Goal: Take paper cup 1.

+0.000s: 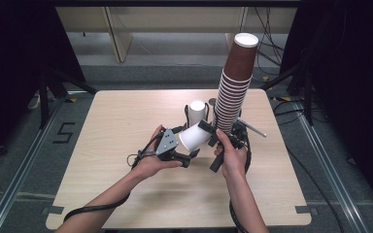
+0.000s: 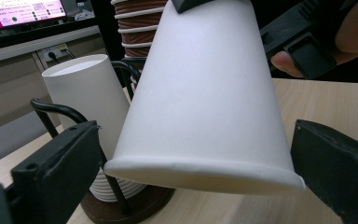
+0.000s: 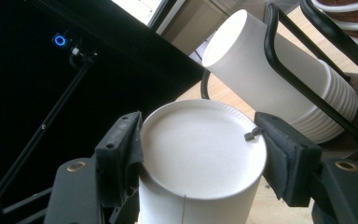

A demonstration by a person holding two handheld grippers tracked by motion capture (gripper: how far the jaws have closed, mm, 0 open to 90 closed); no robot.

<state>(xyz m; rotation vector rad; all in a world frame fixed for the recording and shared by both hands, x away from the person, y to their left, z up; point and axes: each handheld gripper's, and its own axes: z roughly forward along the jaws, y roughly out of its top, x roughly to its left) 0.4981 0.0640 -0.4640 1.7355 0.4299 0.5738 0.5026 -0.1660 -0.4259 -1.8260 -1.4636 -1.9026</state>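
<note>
Right gripper [image 1: 212,133]: its jaws are clamping the white cup's [image 1: 194,137] base, hand angling inward.
Left gripper [image 1: 182,154]: its jaws are standing apart around the cup's rim.
Cup: hanging tilted above the table [image 1: 121,145].

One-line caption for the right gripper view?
Right tool grips the base end of a white paper cup beside the white cup stack.

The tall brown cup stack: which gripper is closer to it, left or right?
Right. The right gripper sits just beside the base of the tall brown cup stack, clamping the white cup; the left gripper is farther left, at the cup's rim.
</note>
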